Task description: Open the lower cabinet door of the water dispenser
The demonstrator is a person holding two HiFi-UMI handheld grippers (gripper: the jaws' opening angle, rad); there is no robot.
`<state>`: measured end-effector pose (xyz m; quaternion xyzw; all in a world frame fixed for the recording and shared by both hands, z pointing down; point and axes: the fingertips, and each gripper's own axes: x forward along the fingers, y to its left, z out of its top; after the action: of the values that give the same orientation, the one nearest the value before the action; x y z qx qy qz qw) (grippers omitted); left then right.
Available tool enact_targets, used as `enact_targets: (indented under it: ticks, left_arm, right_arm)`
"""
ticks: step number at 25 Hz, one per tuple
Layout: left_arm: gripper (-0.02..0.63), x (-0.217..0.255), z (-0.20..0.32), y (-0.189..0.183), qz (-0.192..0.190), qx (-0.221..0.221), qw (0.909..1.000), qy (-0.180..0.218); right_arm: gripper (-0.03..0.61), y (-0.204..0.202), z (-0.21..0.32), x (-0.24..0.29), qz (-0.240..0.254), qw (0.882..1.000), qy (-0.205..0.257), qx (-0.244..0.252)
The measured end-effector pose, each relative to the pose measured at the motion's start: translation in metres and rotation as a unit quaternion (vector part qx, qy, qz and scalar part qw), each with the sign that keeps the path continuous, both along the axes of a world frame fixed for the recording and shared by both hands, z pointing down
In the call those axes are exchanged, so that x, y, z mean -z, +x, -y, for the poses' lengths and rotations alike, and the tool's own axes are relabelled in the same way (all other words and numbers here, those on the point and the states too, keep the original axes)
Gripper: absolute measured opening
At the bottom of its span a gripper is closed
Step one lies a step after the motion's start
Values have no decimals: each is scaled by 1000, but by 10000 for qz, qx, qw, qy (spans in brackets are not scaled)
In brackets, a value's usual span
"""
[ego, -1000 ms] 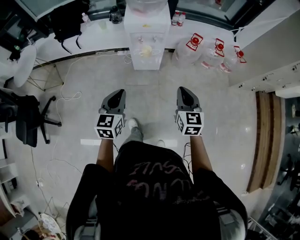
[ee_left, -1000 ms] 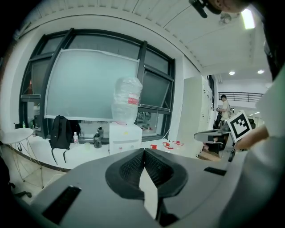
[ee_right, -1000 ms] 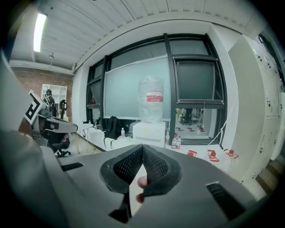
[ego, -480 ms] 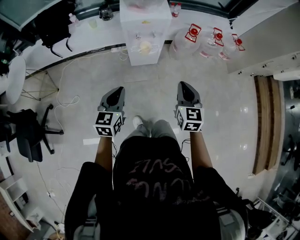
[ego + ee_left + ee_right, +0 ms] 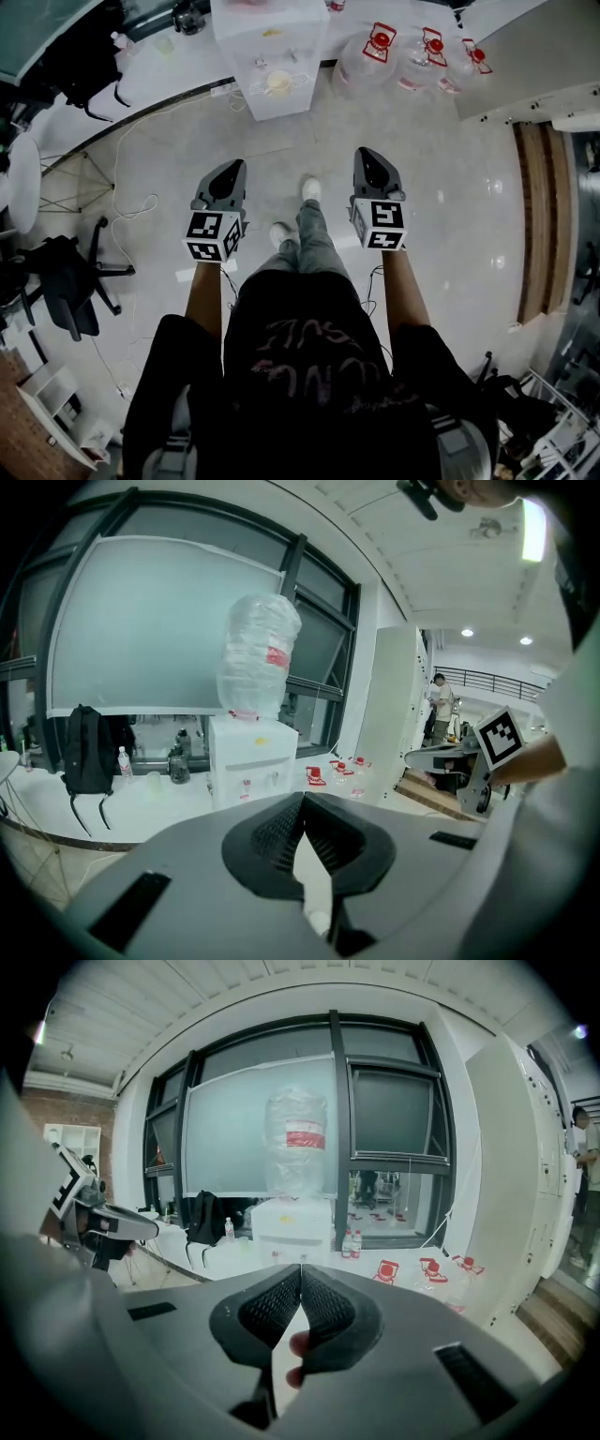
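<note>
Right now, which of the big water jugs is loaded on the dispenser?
The clear jug with the red label, upended on top of the white water dispenser; the three red-topped jugs sit low beside it.

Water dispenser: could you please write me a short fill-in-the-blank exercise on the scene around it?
1. The left hand-held gripper and the right hand-held gripper both have their jaws ____.
2. The dispenser carries a clear ____ on top.
3. In the head view, red-capped jugs lie on the dispenser's ____ side.
Missing: shut; bottle; right.
</note>
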<state>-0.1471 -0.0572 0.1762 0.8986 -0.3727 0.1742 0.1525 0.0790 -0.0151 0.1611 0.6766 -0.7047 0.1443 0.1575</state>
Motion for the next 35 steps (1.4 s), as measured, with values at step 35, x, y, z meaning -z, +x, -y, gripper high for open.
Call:
enact_targets:
  ticks: [35]
  left_arm:
    - [11,-283,142,33,305,452,9969,-575]
  right_arm:
    - [14,56,166,-288,235,9984,-508,9]
